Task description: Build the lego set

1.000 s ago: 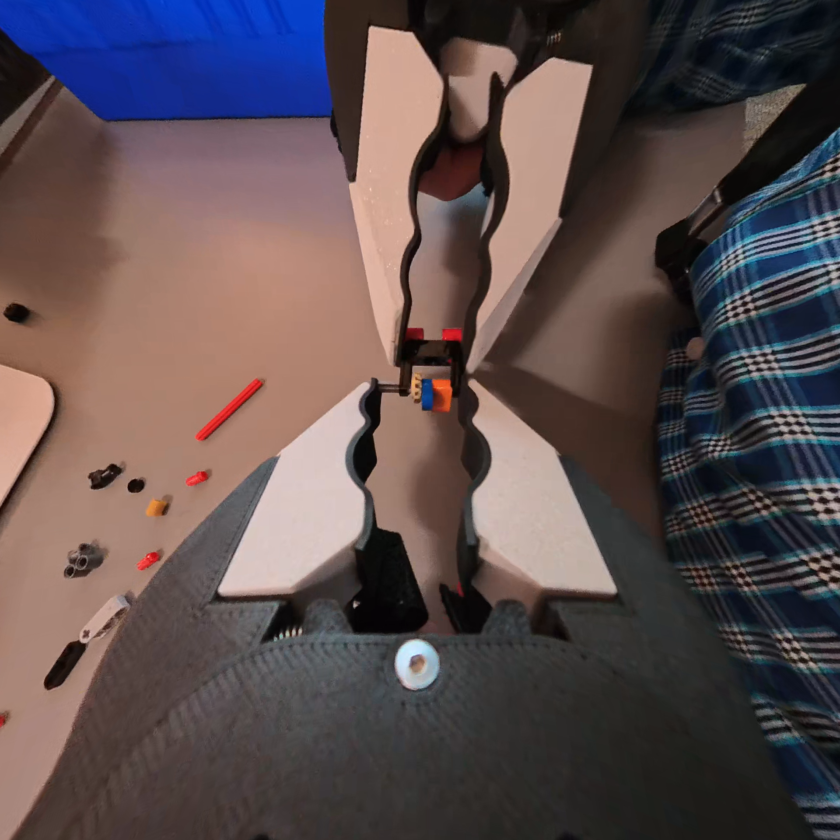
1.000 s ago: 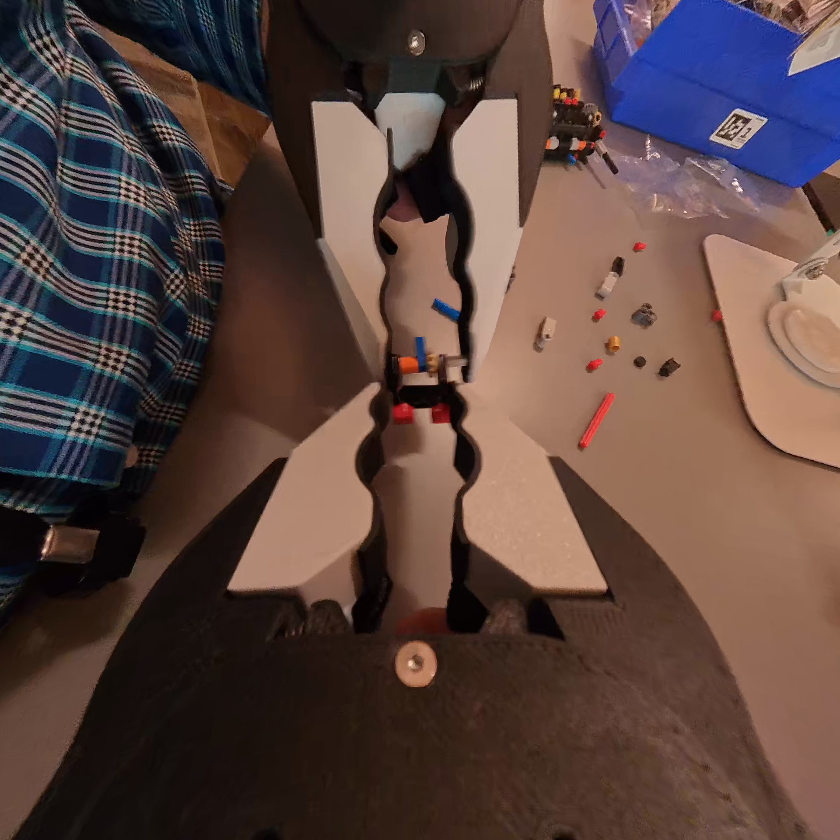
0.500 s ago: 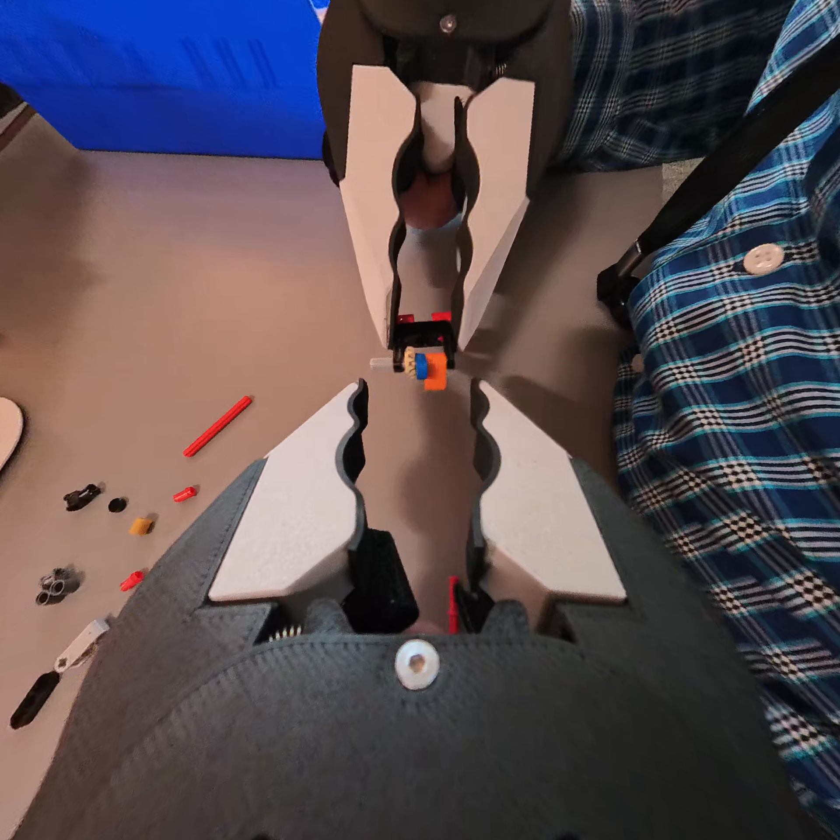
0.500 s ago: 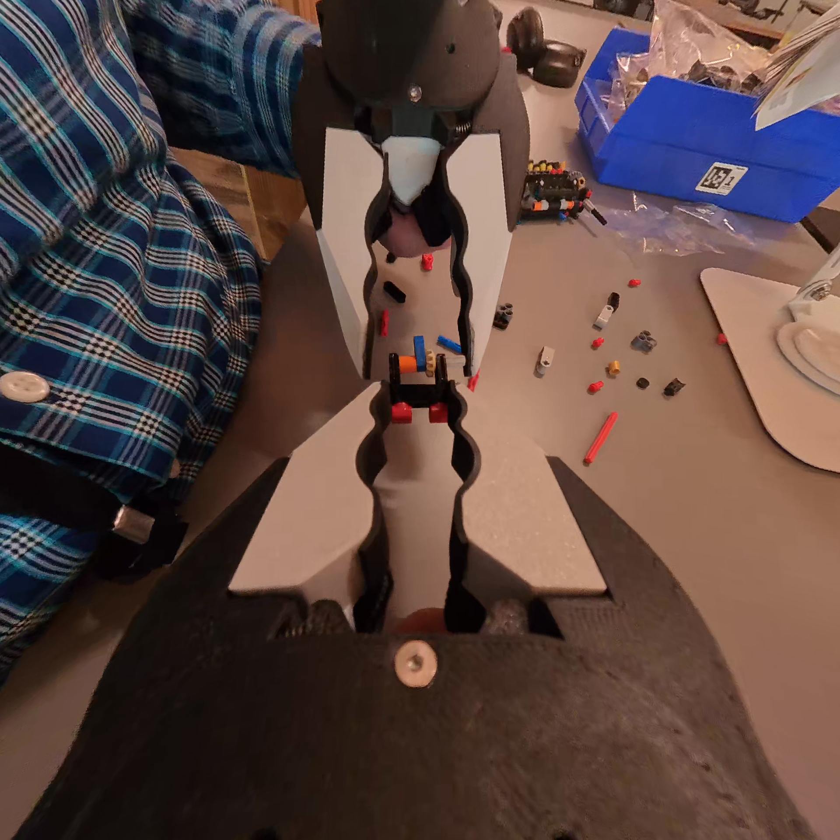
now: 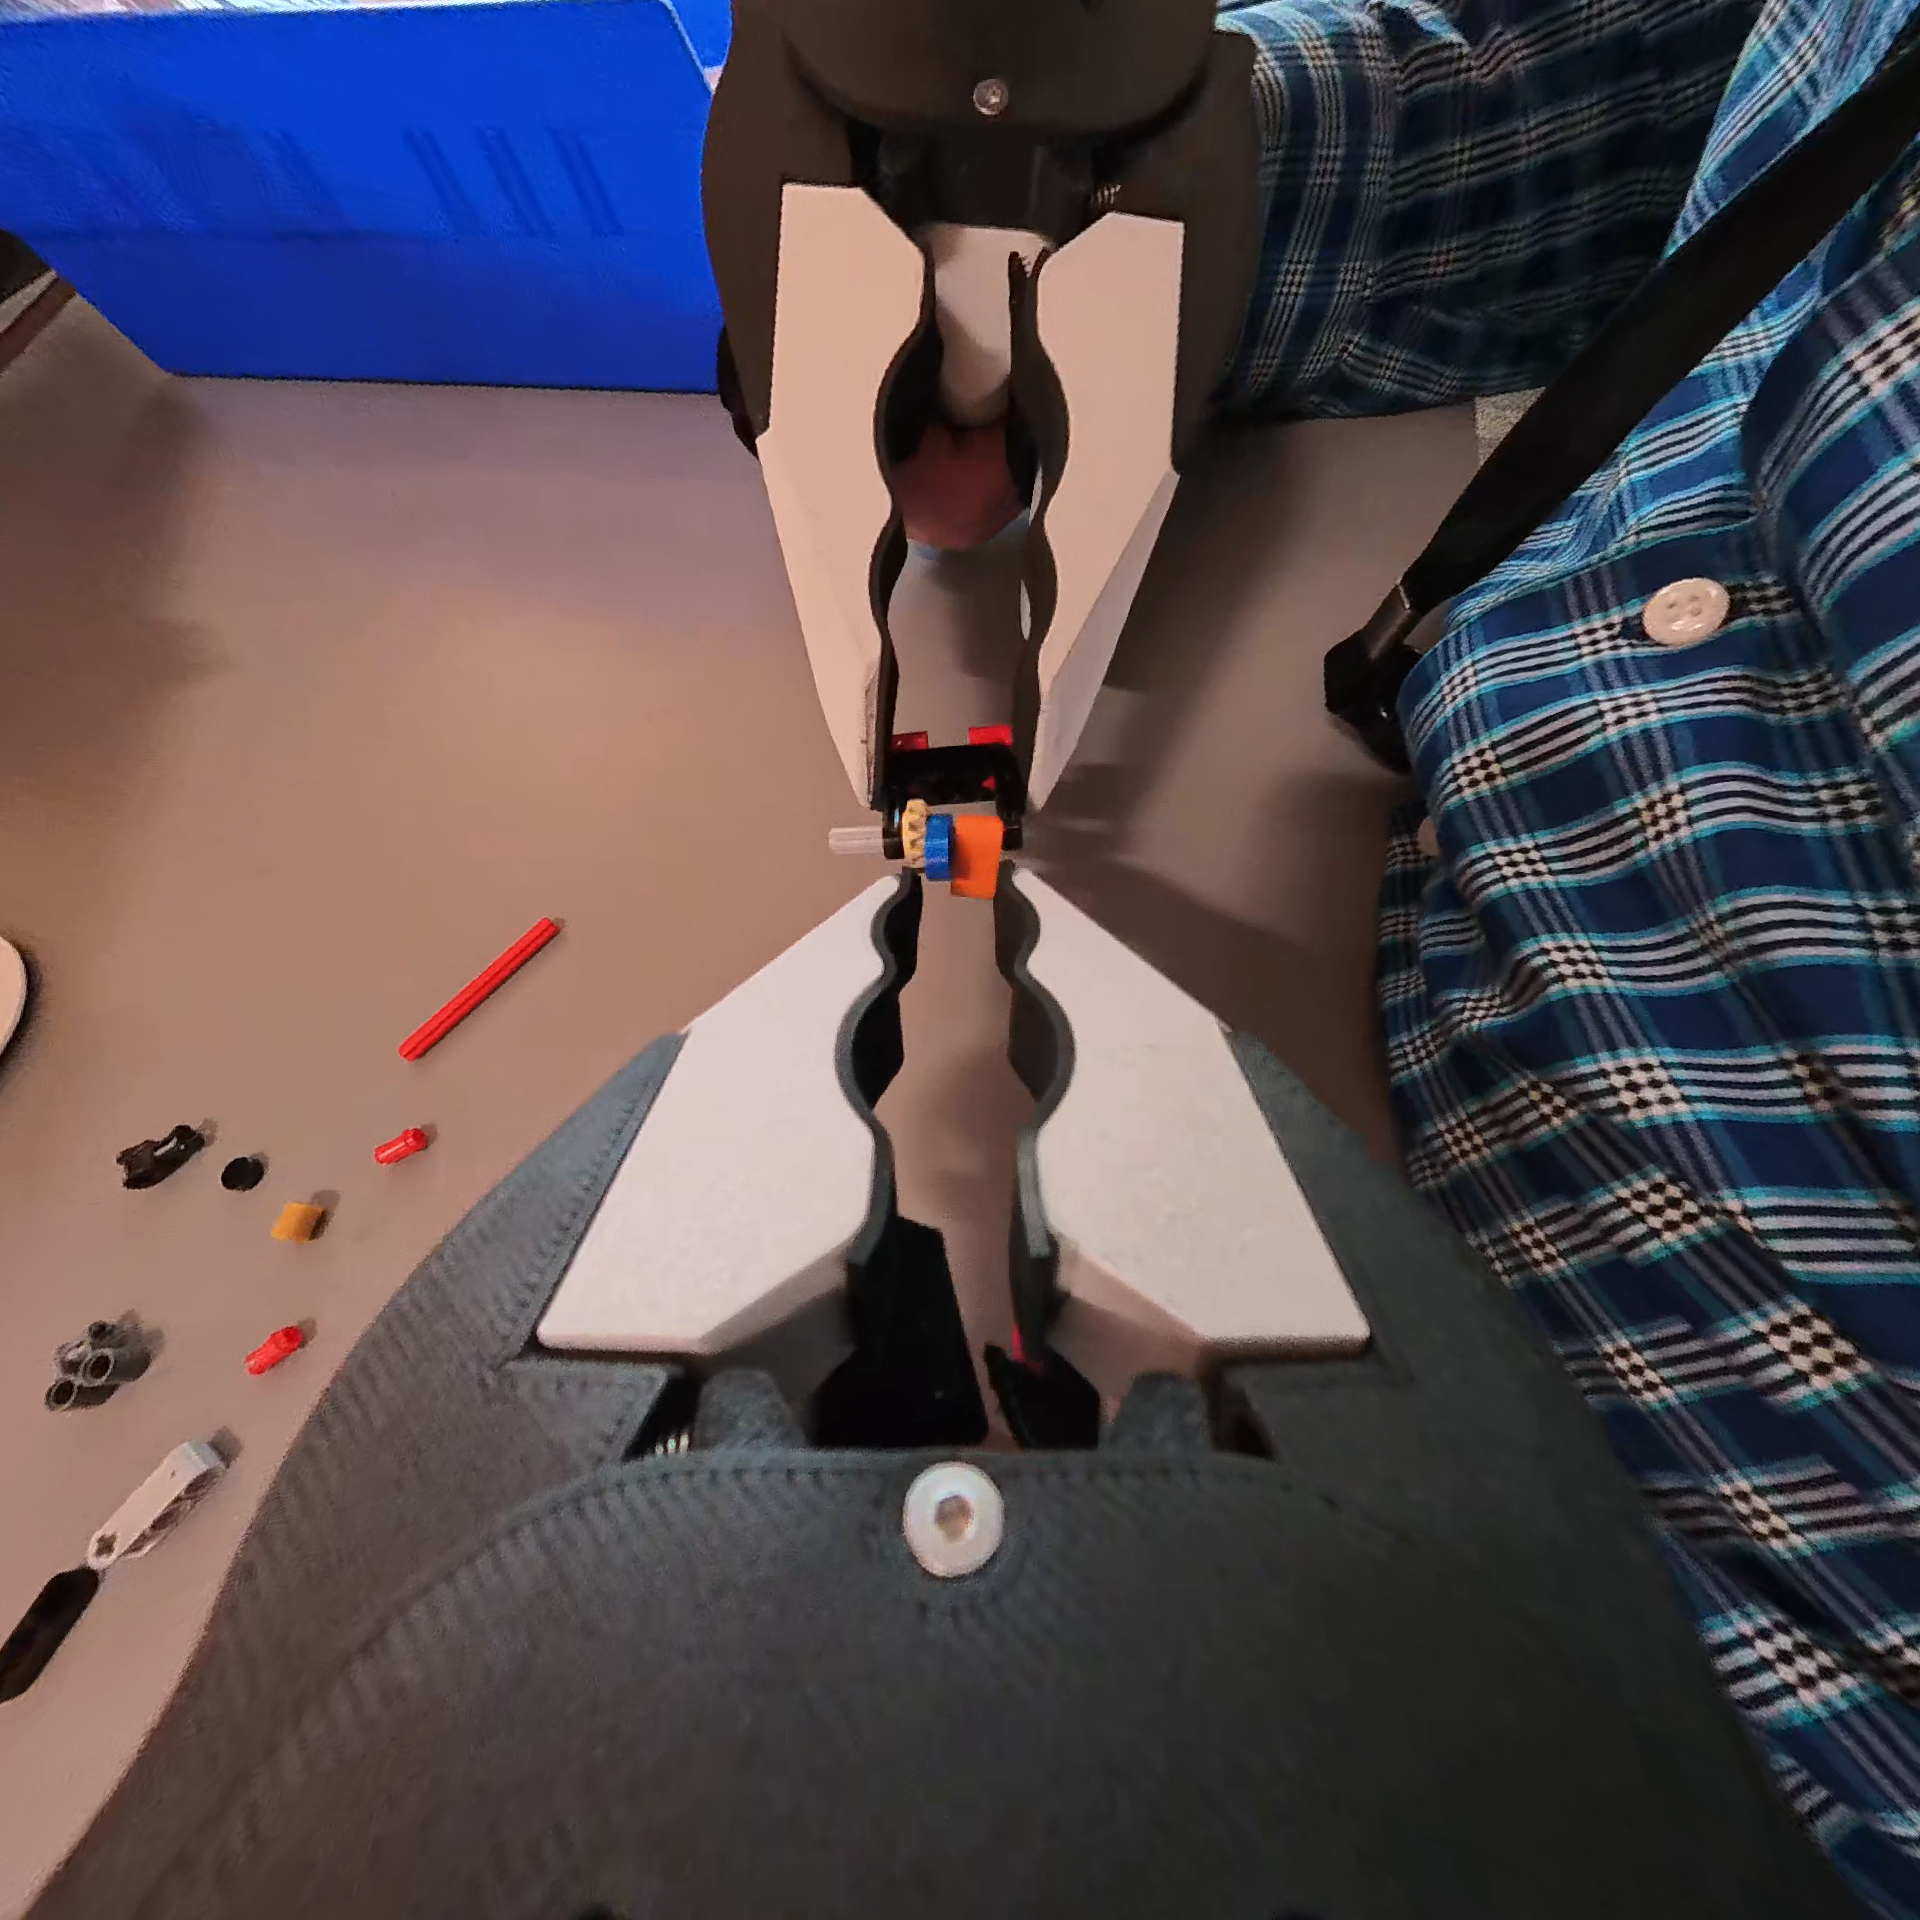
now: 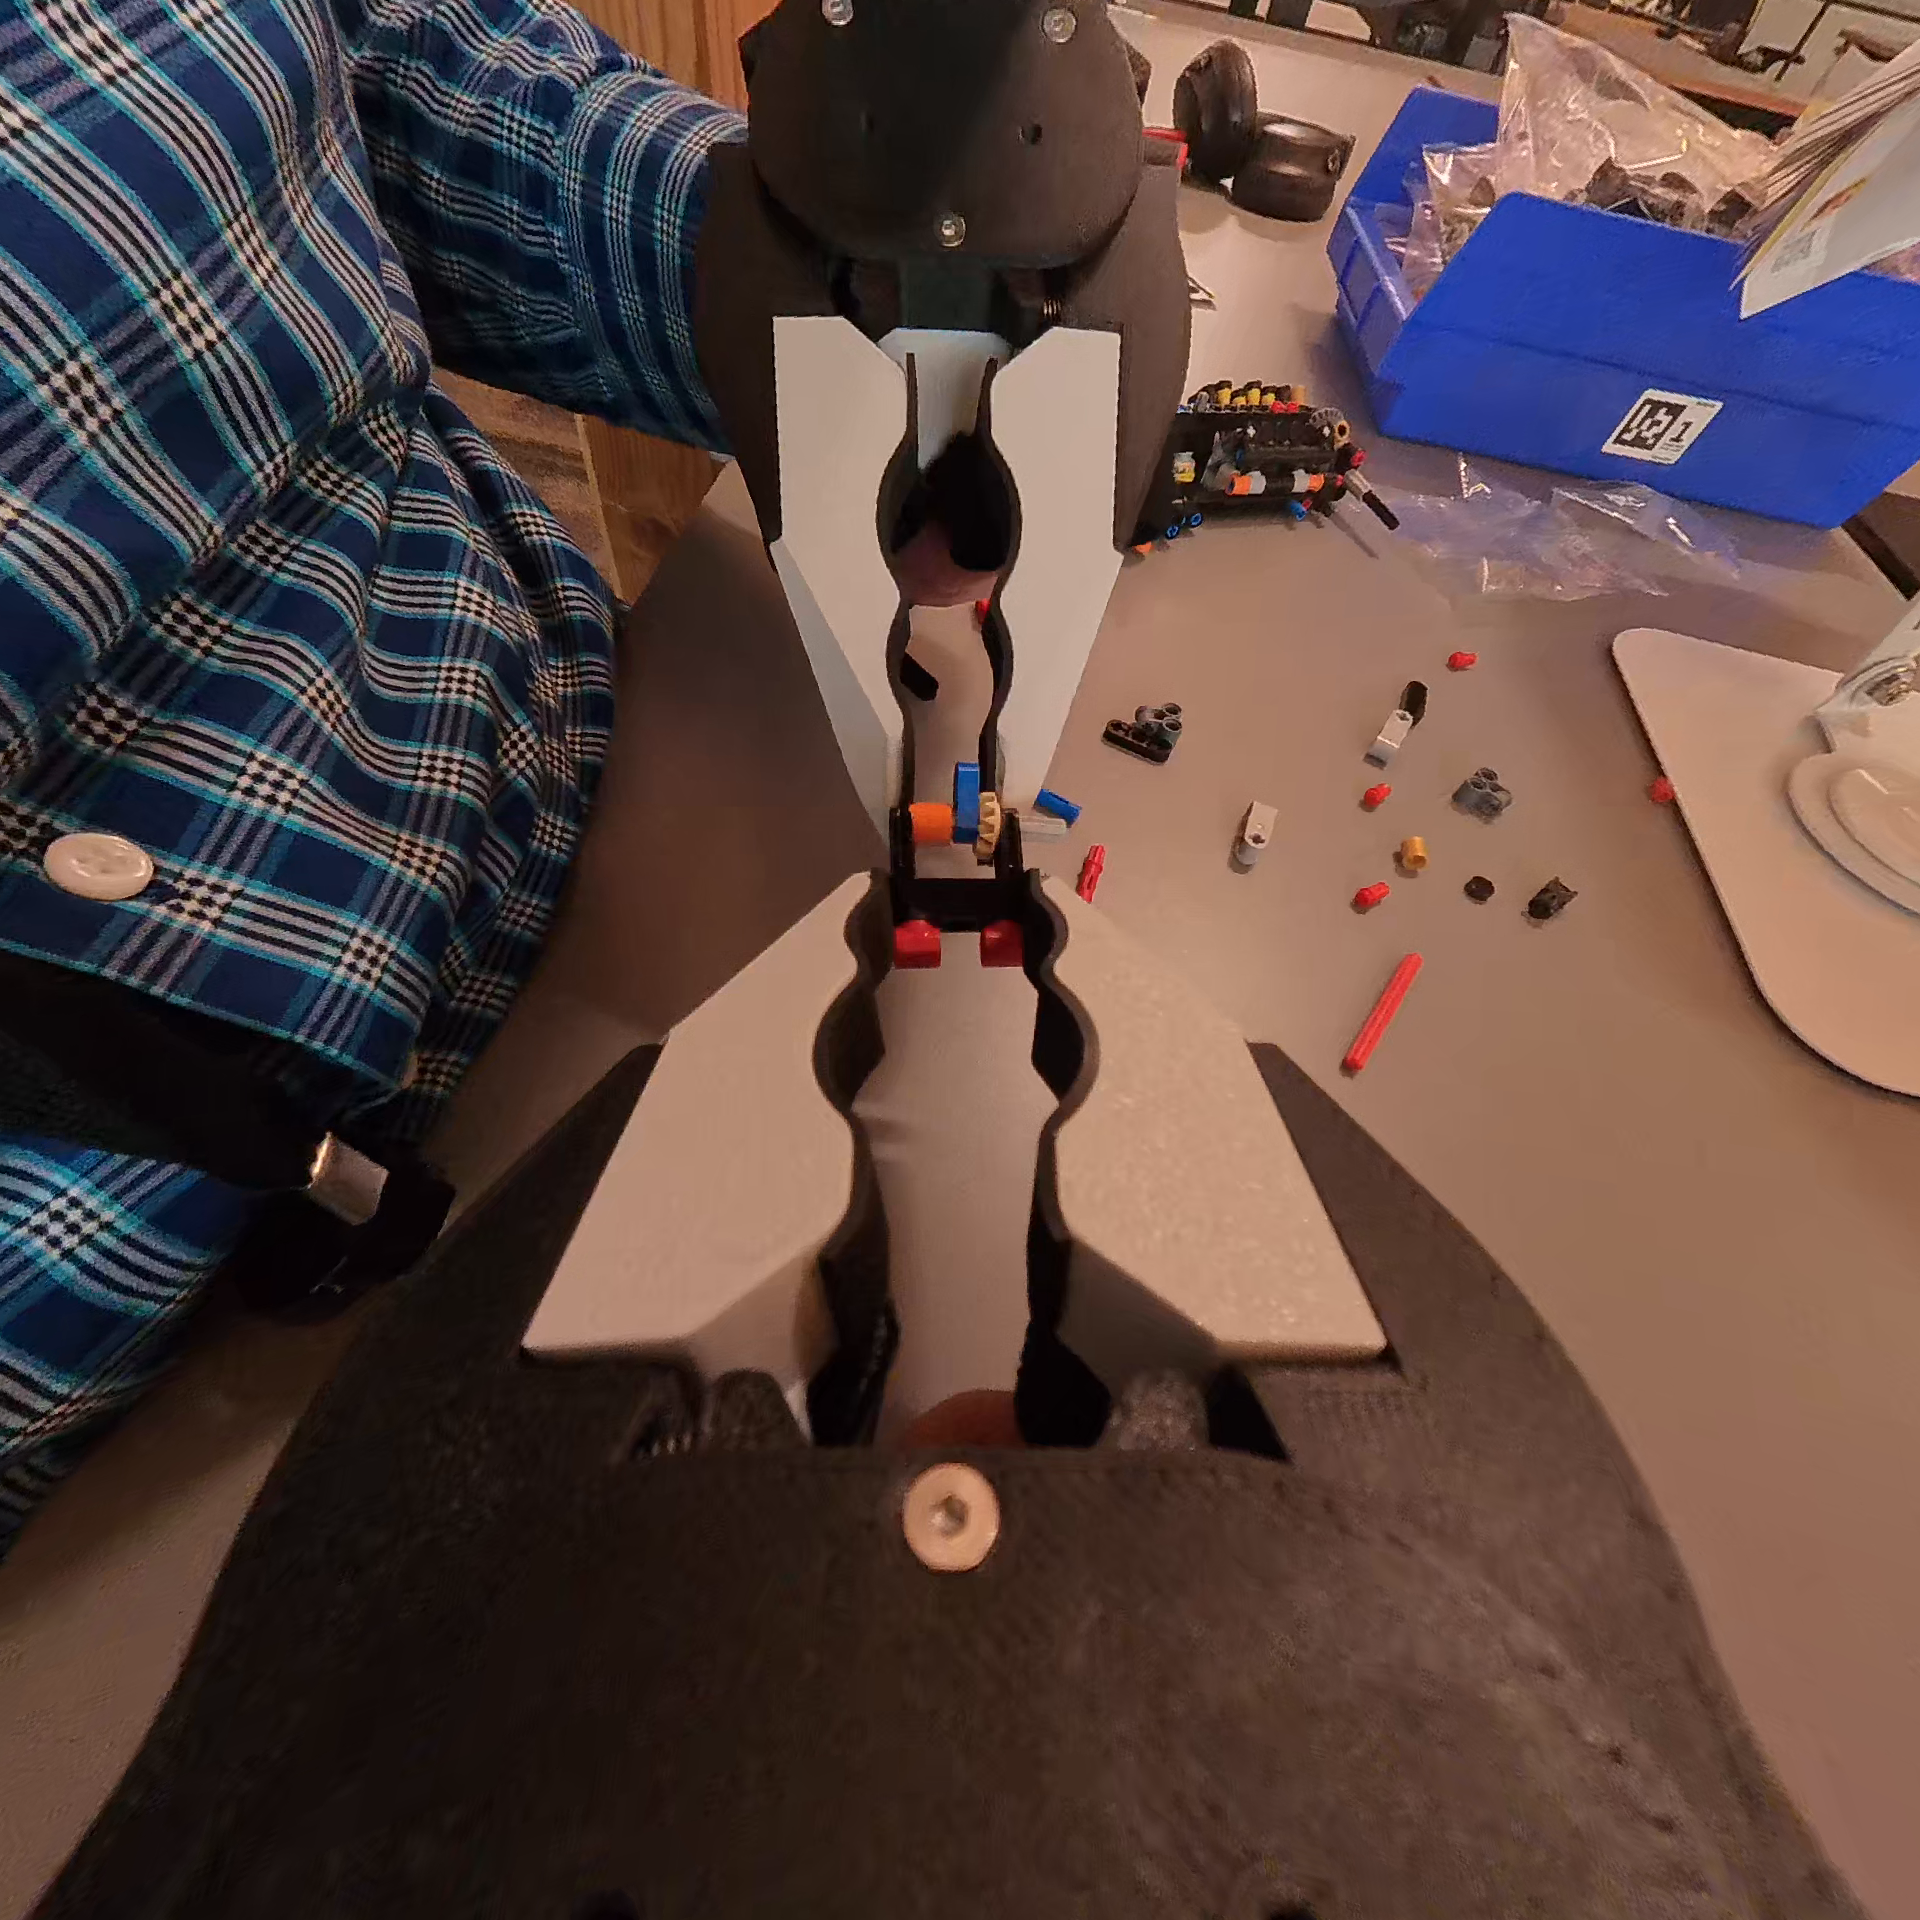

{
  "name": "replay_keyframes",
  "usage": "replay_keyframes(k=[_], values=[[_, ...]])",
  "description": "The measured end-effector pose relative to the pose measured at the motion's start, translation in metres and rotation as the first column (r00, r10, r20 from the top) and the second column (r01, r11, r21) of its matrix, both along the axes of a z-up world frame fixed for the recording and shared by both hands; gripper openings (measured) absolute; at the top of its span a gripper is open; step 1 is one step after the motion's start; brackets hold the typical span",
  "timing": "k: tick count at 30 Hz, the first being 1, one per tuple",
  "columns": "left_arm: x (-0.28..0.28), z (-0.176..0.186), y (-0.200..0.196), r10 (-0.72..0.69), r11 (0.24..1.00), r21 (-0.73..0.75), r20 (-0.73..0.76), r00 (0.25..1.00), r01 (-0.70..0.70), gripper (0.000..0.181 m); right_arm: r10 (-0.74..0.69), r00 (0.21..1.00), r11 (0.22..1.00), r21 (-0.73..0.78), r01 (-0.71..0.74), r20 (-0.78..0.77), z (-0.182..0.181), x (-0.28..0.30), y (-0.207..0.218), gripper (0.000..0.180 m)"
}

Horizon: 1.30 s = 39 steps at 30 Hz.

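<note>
Left gripper (image 5: 956,883) narrower, back beside the lego assembly (image 5: 951,821).

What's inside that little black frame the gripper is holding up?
Across the black frame runs a pale axle carrying a tan gear, a blue piece and an orange piece. The right gripper jaws cover the frame's outer sides.

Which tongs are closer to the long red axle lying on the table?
Left, though not by much. The left tongs hover just beside the long red axle, slightly nearer its side. The right tongs sit tip to tip with them, gripping the small assembly.
</note>
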<state>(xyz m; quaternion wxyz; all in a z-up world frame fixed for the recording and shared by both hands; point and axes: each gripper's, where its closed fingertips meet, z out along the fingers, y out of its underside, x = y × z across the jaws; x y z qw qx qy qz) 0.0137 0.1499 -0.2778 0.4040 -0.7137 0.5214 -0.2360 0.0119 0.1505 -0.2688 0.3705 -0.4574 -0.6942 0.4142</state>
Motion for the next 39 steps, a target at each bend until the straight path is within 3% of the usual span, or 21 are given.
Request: replay_keyframes(k=[25,39], values=[[-0.001,0.012,-0.003,0.041,0.995,-0.098,0.164,0.986,-0.025,0.008,-0.059,0.997,0.968,0.239,0.071,-0.056,0.012,-0.001,0.001,0.022],[-0.002,0.02,-0.001,0.019,0.999,-0.05,0.156,0.988,-0.011,0.028,-0.078,0.994,0.939,0.329,0.1,-0.08,0.02,0.0,0.002,0.021]])
